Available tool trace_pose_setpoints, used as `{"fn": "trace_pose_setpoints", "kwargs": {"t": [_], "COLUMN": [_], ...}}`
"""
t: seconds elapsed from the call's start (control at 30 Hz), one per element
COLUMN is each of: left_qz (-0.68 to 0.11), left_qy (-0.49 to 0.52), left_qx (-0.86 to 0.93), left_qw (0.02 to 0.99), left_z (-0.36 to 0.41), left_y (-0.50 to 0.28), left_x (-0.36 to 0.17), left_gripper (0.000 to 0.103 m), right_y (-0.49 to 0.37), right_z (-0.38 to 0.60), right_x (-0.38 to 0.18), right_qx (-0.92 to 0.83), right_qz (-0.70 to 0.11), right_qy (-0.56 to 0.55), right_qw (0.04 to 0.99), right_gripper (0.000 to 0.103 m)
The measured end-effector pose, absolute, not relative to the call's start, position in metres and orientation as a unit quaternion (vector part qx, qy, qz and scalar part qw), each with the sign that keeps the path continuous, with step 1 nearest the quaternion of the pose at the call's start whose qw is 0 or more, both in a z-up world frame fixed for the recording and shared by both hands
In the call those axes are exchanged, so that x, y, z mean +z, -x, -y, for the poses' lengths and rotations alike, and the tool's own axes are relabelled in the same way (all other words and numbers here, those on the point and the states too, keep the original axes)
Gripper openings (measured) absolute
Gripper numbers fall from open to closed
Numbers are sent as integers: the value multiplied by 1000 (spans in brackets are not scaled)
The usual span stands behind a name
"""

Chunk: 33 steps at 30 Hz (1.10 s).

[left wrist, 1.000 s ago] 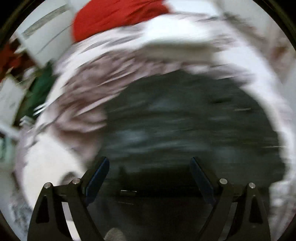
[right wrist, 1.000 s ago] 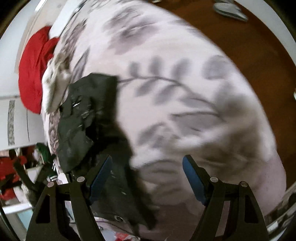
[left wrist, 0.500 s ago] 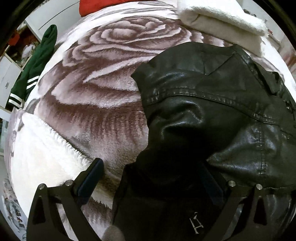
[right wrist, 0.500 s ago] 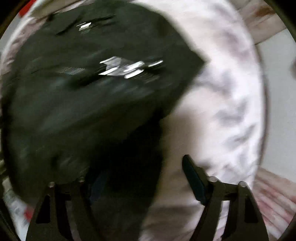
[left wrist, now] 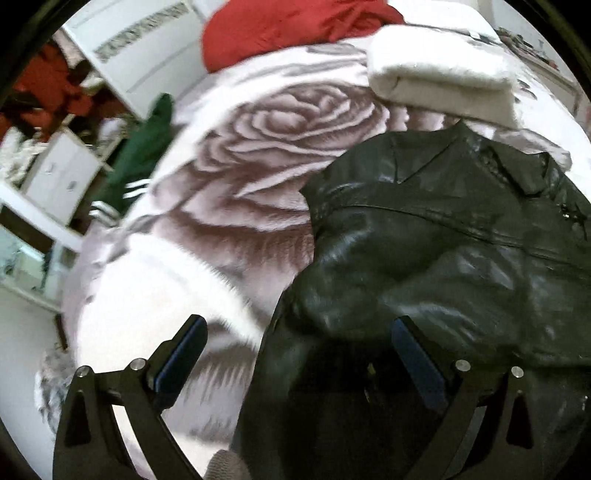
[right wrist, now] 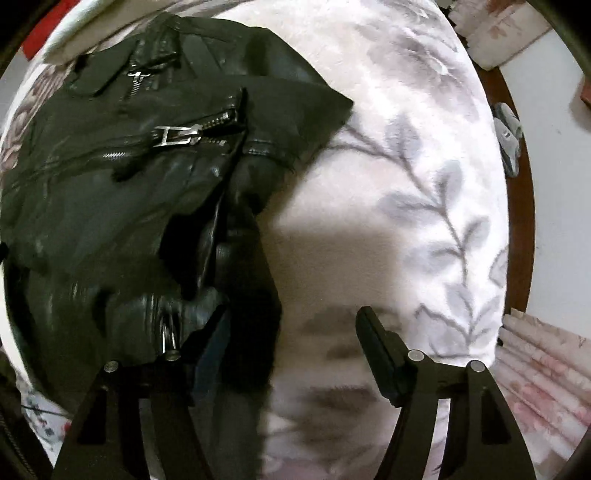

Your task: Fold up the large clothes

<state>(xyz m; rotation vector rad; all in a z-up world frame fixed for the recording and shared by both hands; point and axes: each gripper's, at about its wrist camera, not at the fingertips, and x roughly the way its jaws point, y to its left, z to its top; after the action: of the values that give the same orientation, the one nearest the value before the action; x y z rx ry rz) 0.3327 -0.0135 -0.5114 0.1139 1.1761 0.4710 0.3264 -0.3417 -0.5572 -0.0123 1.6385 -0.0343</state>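
Observation:
A black leather jacket (left wrist: 436, 258) with silver zips lies crumpled on a bed covered by a rose-patterned blanket (left wrist: 258, 177). It fills the right half of the left wrist view and the upper left of the right wrist view (right wrist: 122, 177). My left gripper (left wrist: 299, 350) is open, low over the jacket's near left edge, its right finger above the leather. My right gripper (right wrist: 291, 332) is open, its left finger over the jacket's near right edge, its right finger over the leaf-patterned blanket (right wrist: 424, 184).
A folded cream blanket (left wrist: 439, 74) and a red garment (left wrist: 288, 26) lie at the far end of the bed. A green garment with white stripes (left wrist: 136, 162) hangs at the bed's left edge. White furniture (left wrist: 62, 173) stands left. Wooden floor (right wrist: 521, 206) lies right.
Both grippers have swung over the bed and settled near the jacket. The left view has pulled back slightly, the right view has steadied at the jacket's right edge. Both stay open.

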Motion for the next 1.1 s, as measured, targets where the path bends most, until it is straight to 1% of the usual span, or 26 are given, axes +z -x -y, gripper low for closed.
{"fn": "trace_pose_setpoints", "kwargs": {"t": [0.13,0.27,0.33,0.47,0.57,0.67,0.8,0.87,1.0,1.1], "left_qz": [-536,-563,-577,-607,-610,-611,-625,-631,-618,-602], "left_qy": [-99,-176,-194,-180,-203,-231,-247,-247,-234,-223], "left_qx": [233,240,239,205,190,184,181,193,222,249], "left_qw": [806,771,756,746,742,735,718,710,717,725], "left_z": [68,149,190,255,304,342,369,363,340,313], "left_y": [-298,-254,-228,-194,-176,-171,-179,-188,-200,-204], "left_x": [-489,-500,-504,-509,-519,-542,-581,-598,-593,-578], "left_gripper": [103,103,103,103,103,103,103,103,103,101], "right_y": [-318,-299,-288,-276,-272,-276,-285,-293,-317,-343], "right_z": [361,400,424,481,535,579,597,598,591,575], "right_x": [-534,-515,-507,-492,-487,-494,-509,-516,-530,-548], "right_qx": [11,30,34,31,26,30,30,41,87,175], "right_qz": [-726,-724,-725,-731,-732,-743,-752,-752,-750,-742], "right_qy": [23,42,50,55,37,-18,-51,-63,-105,-205], "right_qw": [688,687,686,680,679,669,657,655,648,614], "right_gripper": [71,72,72,72,75,75,75,75,75,75]}}
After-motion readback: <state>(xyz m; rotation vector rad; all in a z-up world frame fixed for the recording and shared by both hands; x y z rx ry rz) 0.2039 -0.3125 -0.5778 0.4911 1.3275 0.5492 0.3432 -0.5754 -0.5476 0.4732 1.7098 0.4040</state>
